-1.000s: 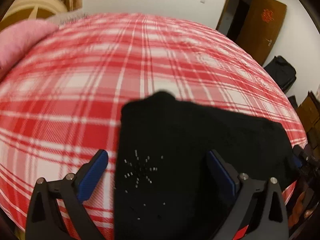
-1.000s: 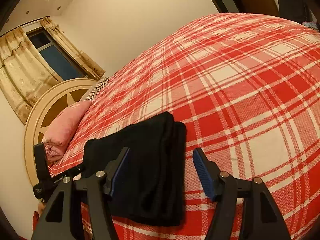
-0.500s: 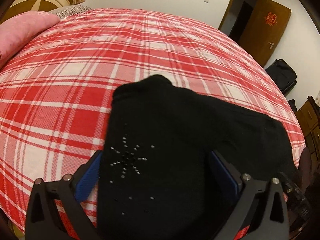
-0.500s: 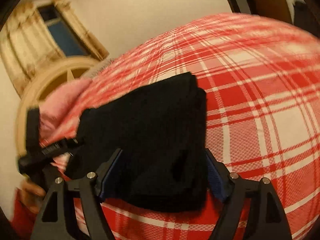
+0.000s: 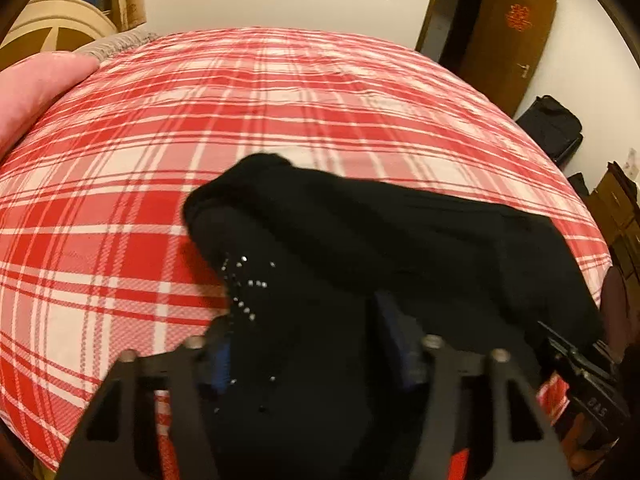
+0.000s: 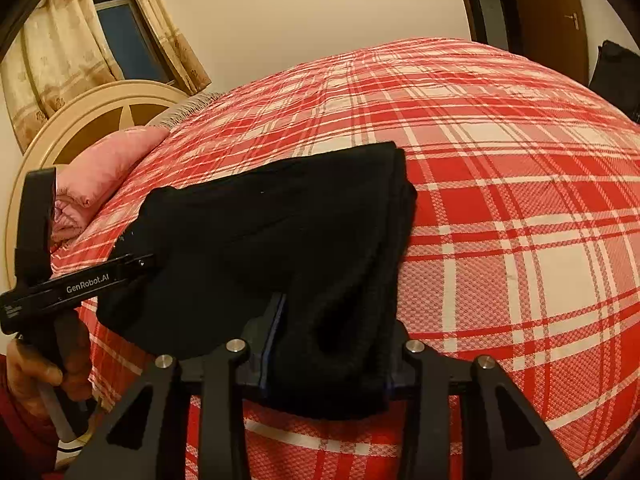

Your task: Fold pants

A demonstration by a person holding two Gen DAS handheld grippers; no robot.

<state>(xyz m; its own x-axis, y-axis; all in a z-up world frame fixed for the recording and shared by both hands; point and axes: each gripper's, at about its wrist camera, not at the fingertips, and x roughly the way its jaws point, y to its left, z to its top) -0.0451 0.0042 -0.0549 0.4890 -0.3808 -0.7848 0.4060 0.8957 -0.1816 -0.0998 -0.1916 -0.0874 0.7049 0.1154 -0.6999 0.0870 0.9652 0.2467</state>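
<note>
Pants (image 6: 280, 232) in both tongs (bunched)

Black pants (image 6: 280, 232), folded into a thick multi-layer bundle, lie at the near edge of the bed, on its red-and-white plaid cover. Small silver studs (image 5: 244, 280) form a starburst on one panel. The near edge is bunched and lifted.
</note>
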